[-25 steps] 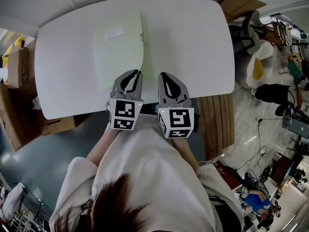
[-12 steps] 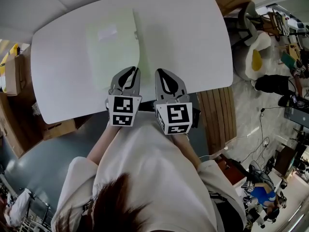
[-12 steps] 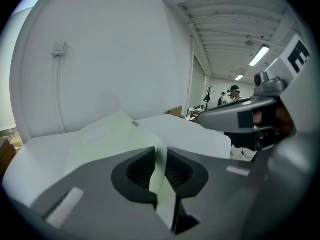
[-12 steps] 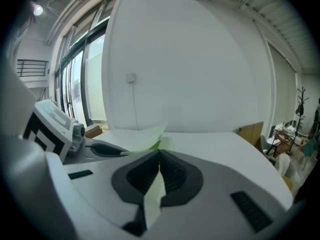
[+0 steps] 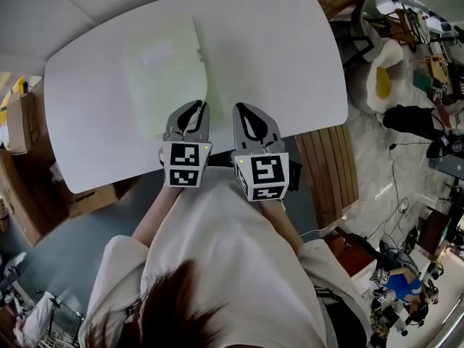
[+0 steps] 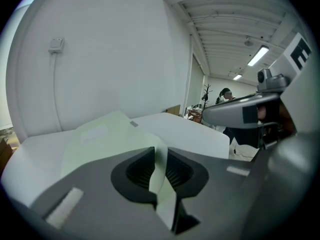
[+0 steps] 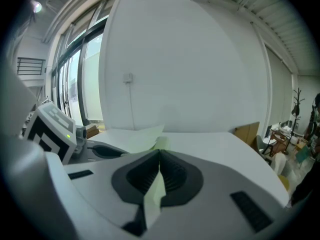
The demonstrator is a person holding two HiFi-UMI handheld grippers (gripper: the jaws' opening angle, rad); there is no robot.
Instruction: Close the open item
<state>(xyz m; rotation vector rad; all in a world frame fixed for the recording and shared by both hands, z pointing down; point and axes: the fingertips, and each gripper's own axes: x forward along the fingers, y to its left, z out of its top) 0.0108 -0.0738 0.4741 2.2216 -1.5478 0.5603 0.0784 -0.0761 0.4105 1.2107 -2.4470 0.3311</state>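
Observation:
A pale green folder (image 5: 165, 75) lies open on the white table (image 5: 290, 56). One leaf is flat, and the other stands up along its right side, seen nearly edge-on. Both grippers sit side by side at the folder's near edge. In the left gripper view the raised green leaf (image 6: 102, 136) runs loosely through the narrow gap of my left gripper (image 6: 160, 151), whose jaws stand slightly apart. My right gripper (image 7: 160, 154) is shut on the same thin green leaf (image 7: 156, 191), which pokes out below its jaws. In the head view the left gripper (image 5: 200, 107) and right gripper (image 5: 243, 110) nearly touch.
The table's near edge runs just under the grippers. Cardboard boxes (image 5: 25, 114) stand on the floor at the left. A slatted wooden bench (image 5: 328, 172) and an egg-shaped cushion (image 5: 384, 85) are on the right, with cluttered gear beyond.
Only the head camera has shifted a little, sliding the table slightly in the picture. Both grippers and the folder stand as before.

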